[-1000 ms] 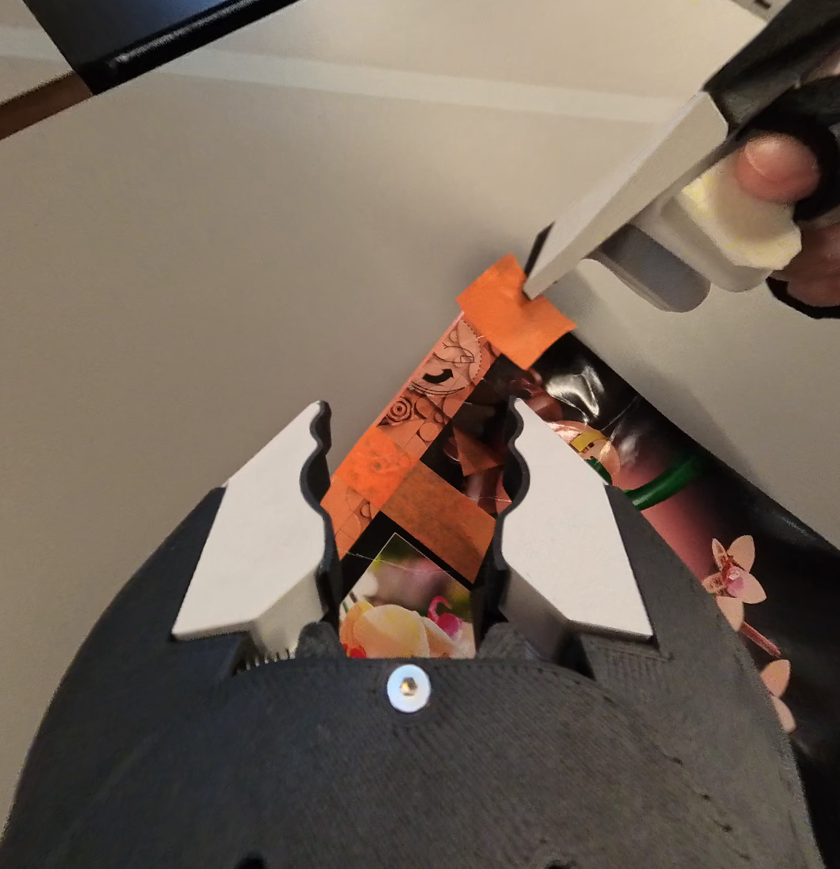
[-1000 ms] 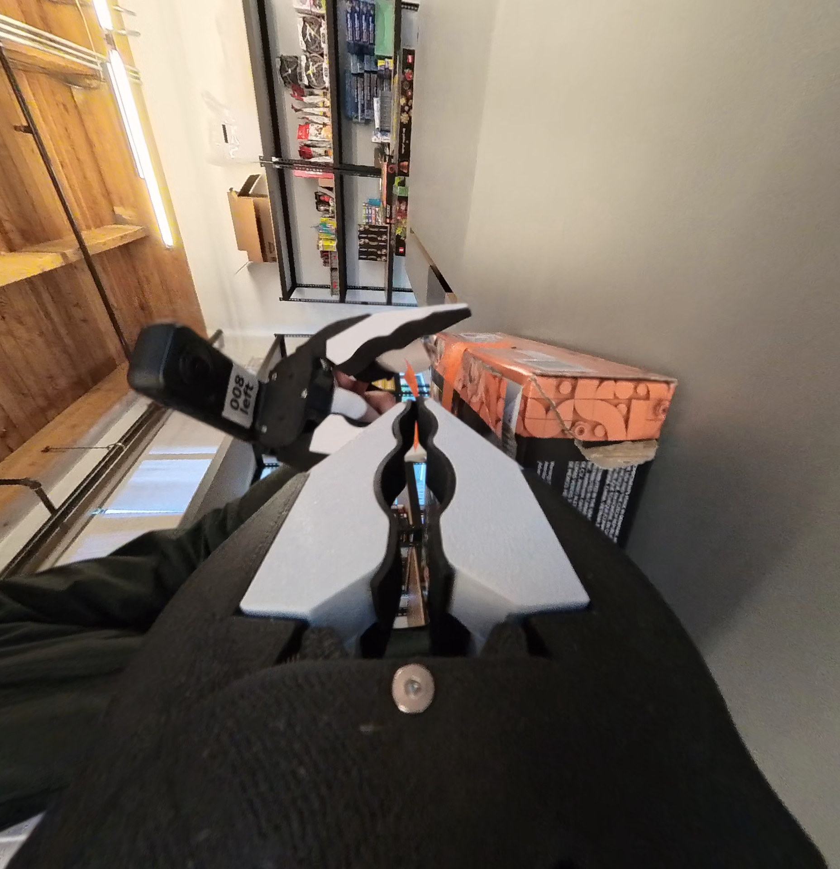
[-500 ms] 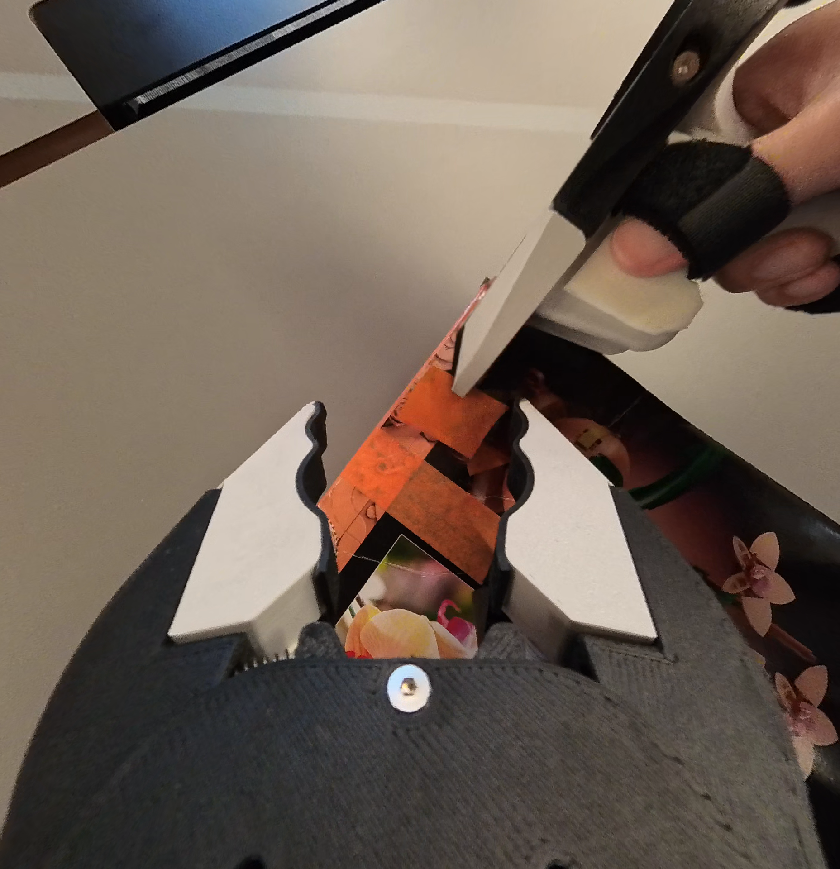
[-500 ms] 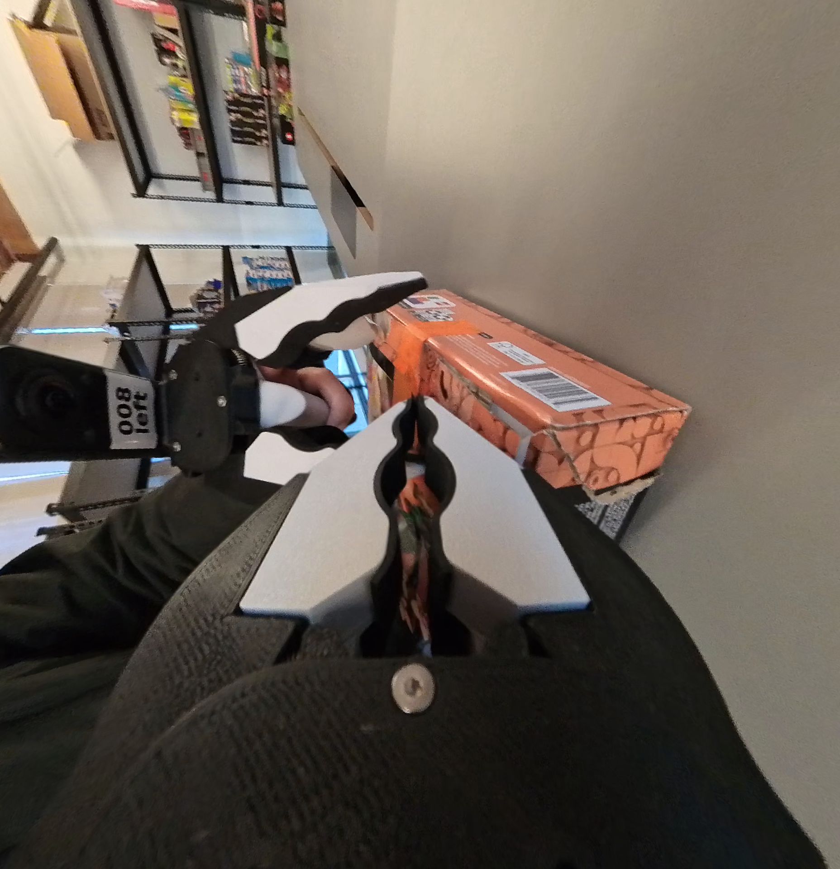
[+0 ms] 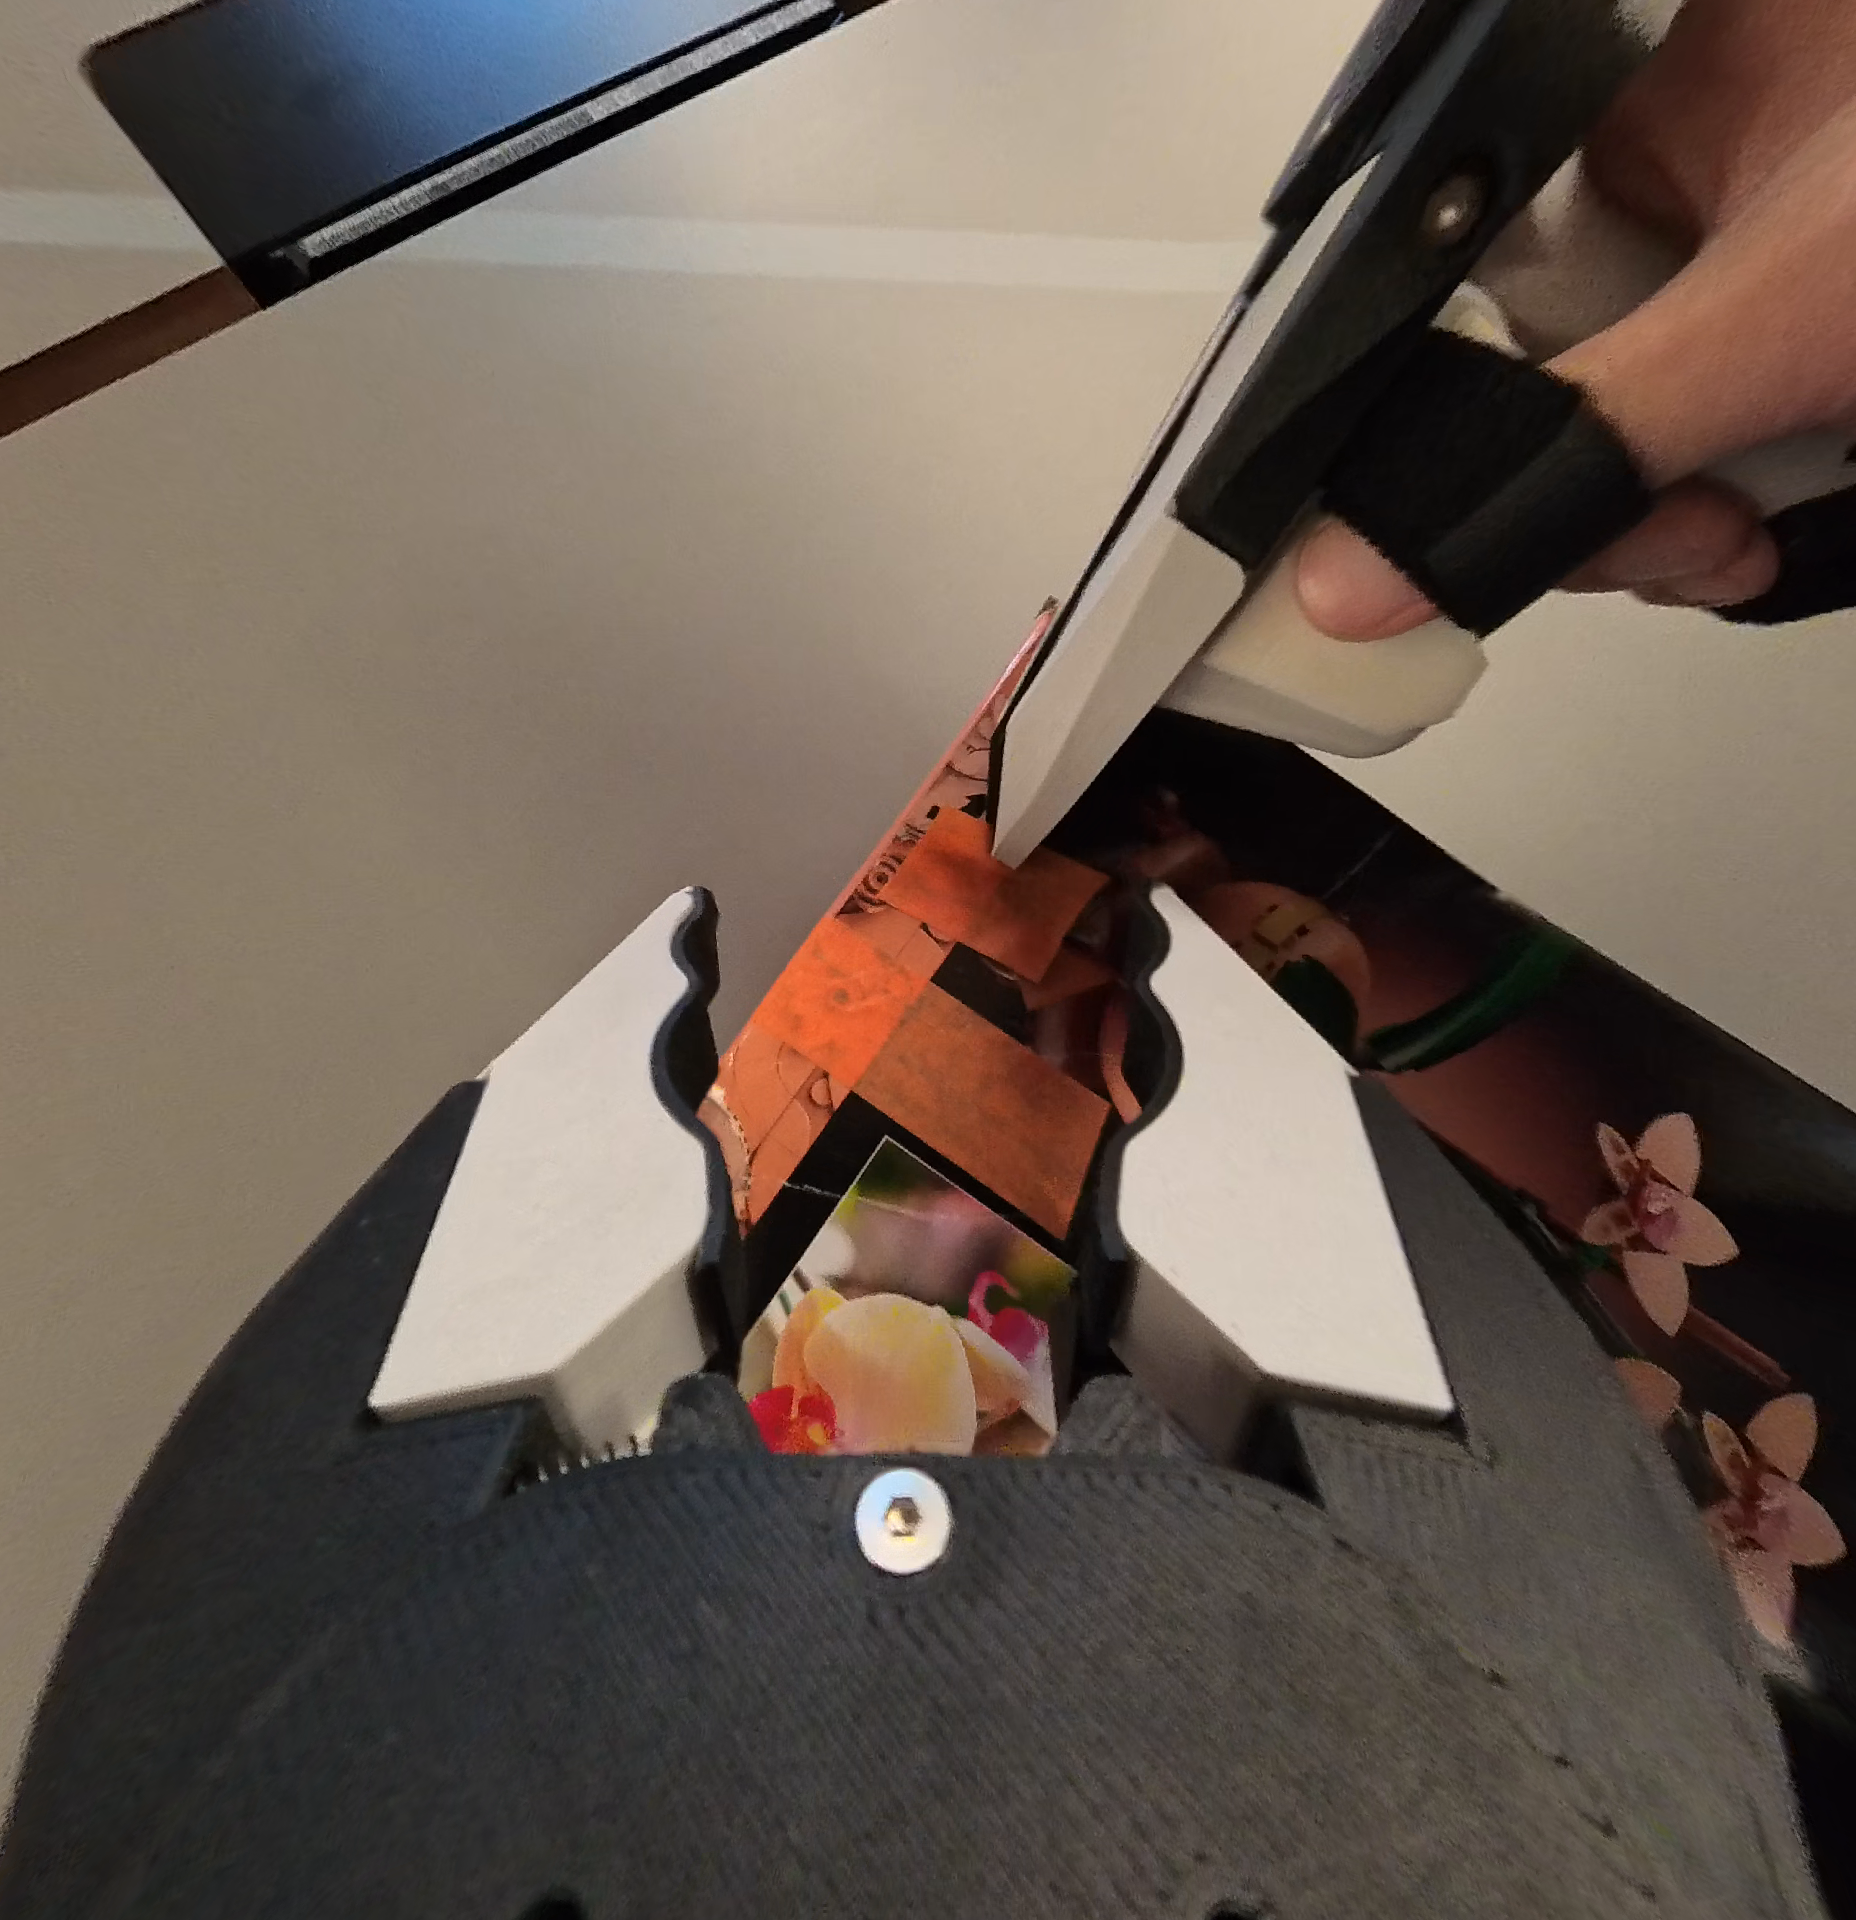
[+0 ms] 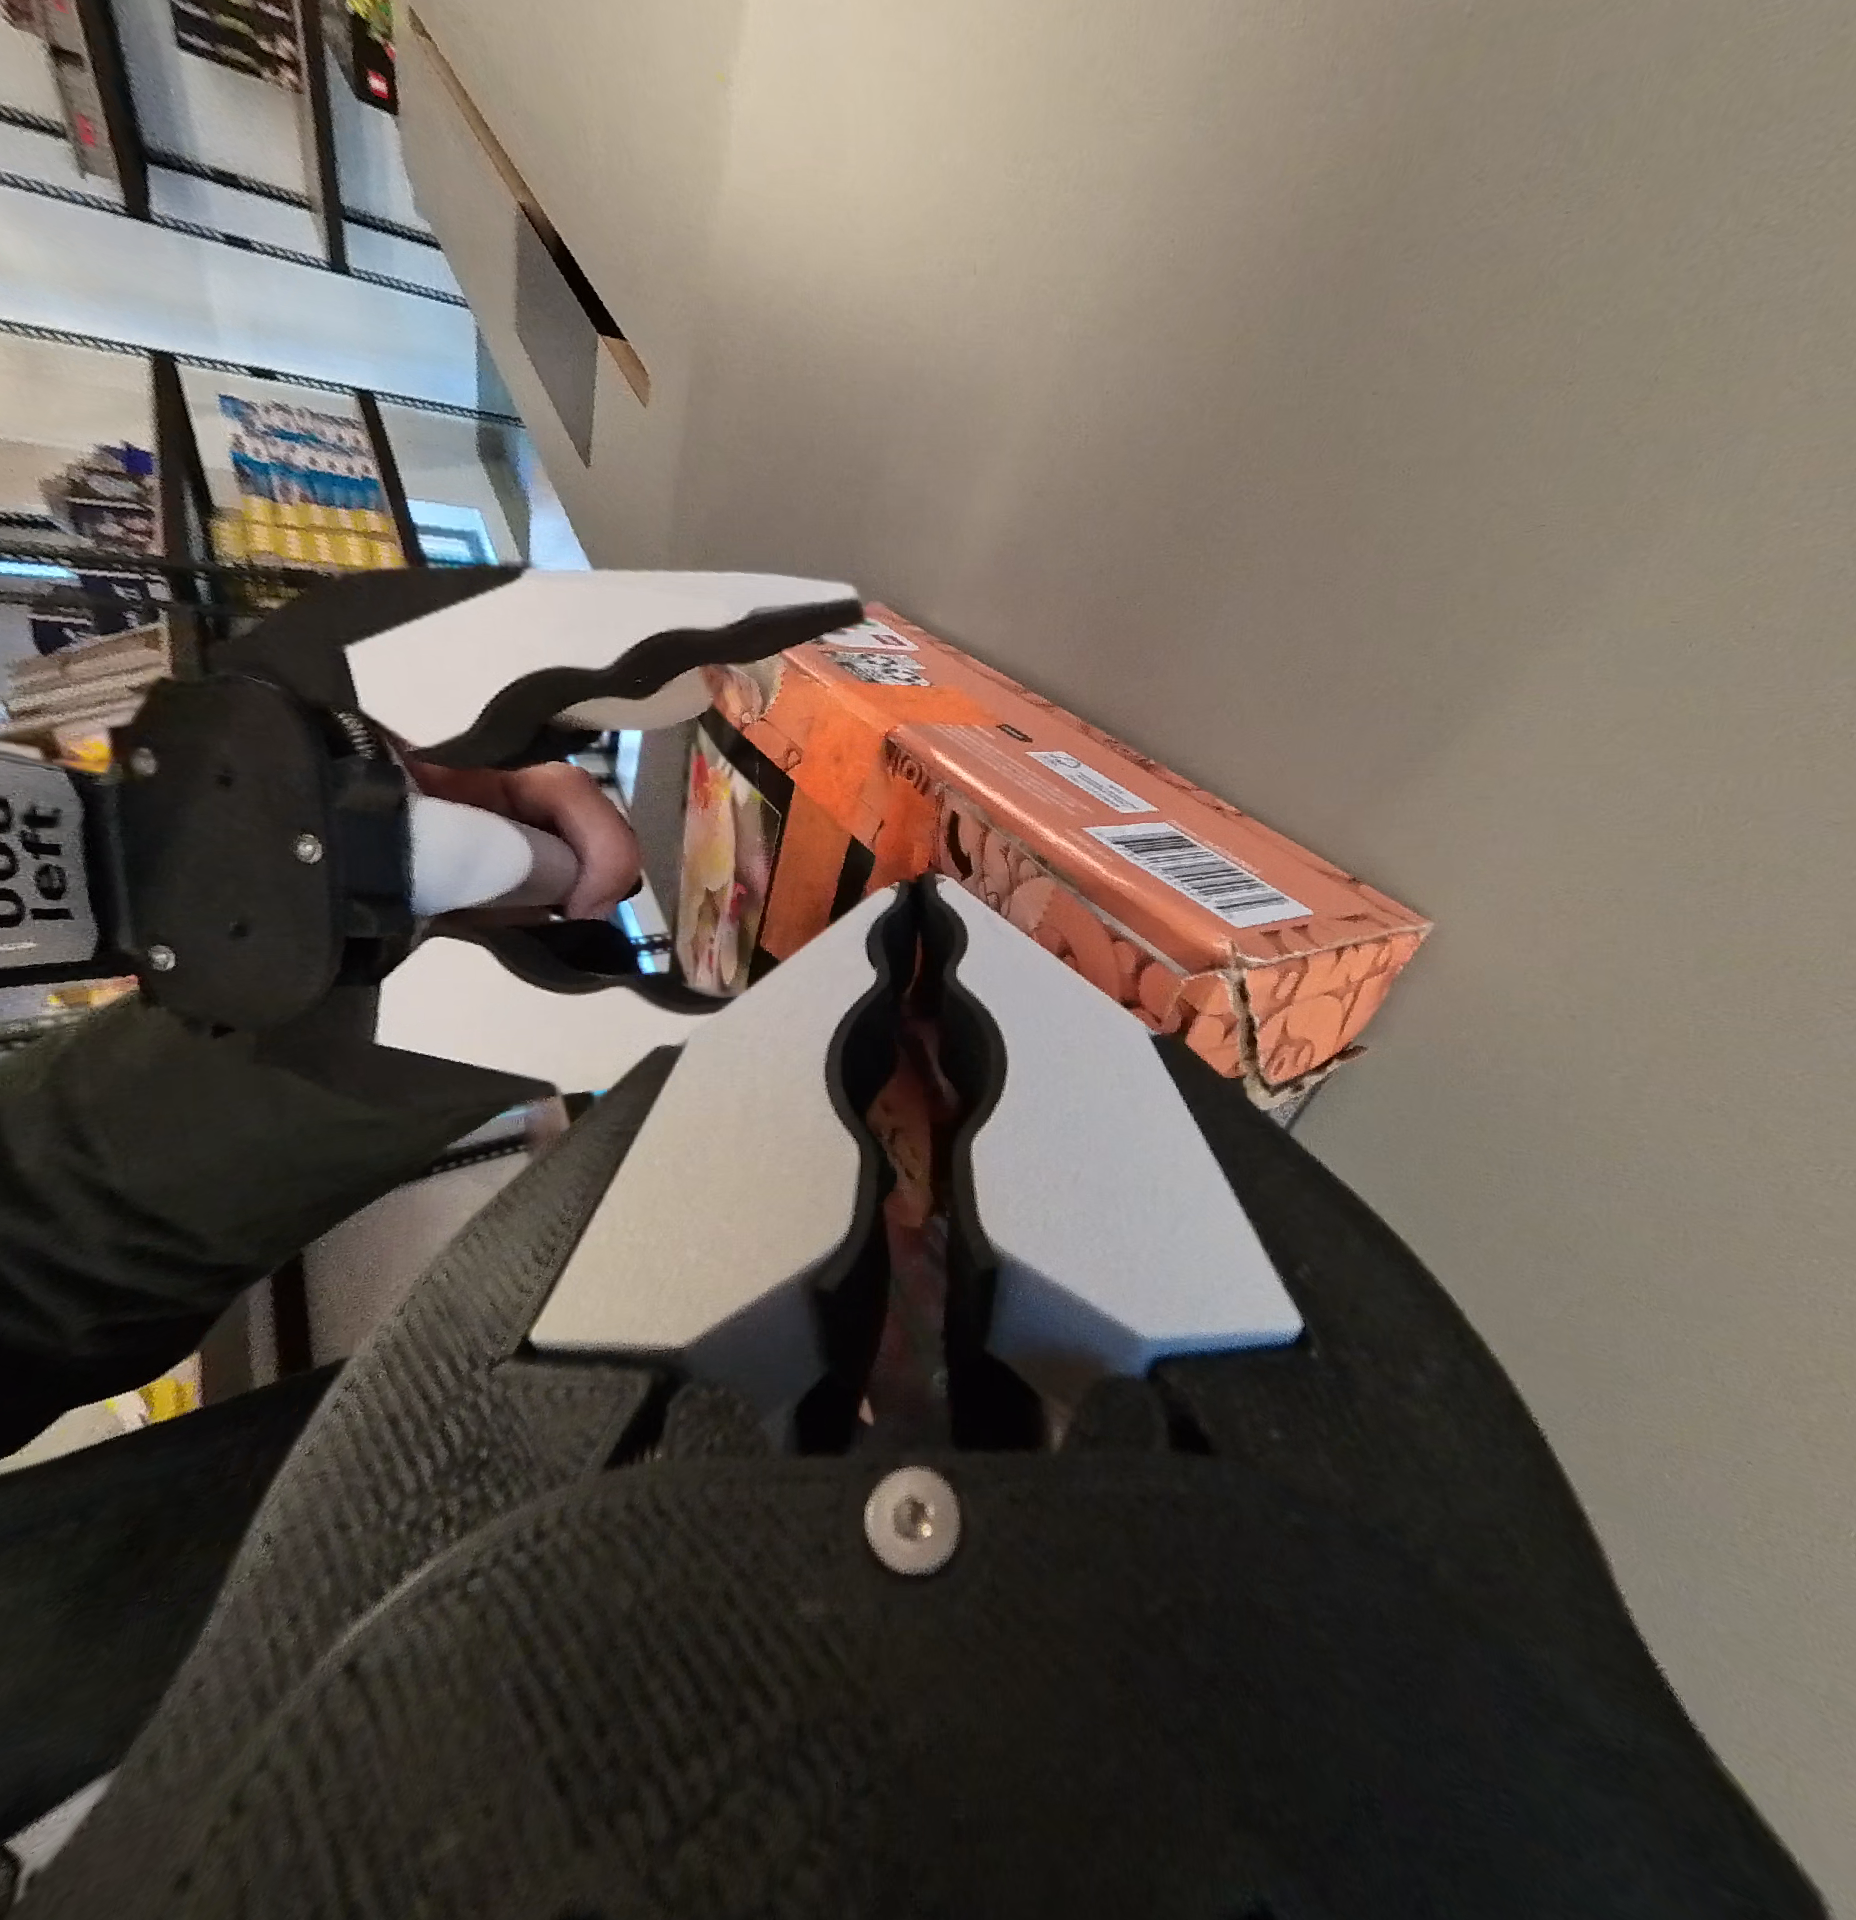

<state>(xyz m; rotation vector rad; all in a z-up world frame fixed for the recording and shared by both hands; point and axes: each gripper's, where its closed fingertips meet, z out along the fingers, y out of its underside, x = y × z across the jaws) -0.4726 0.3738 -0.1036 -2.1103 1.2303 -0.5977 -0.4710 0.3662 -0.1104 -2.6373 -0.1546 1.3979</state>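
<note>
A long box (image 5: 1526, 1091) with an orange side and a black face printed with orchids lies on a beige surface (image 5: 384, 727). My left gripper (image 5: 924, 925) is shut on the box's near end, one finger on each side. It also shows in the right wrist view (image 6: 778, 810), straddling that end of the box (image 6: 1059, 831). My right gripper (image 6: 919, 888) is shut, and its tip (image 5: 1012, 831) holds an orange tape strip (image 5: 1007, 904) against the box edge. It is just beyond the left fingertips. A second orange tape strip (image 5: 986, 1101) lies stuck across the same edge, nearer me.
A person's hand (image 5: 1682, 312) grips the right gripper's handle. A dark sleeve (image 6: 176, 1143) is behind the left gripper. A flat black panel (image 5: 436, 114) lies at the far edge of the surface. Metal shelving racks (image 6: 228, 312) with packaged goods stand beyond. Left and right tips are no more than a few centimetres apart.
The right gripper has carried the orange tape strip from farther along the box edge down towards the left gripper's fingertips and onto the box. The left gripper has kept its hold.
</note>
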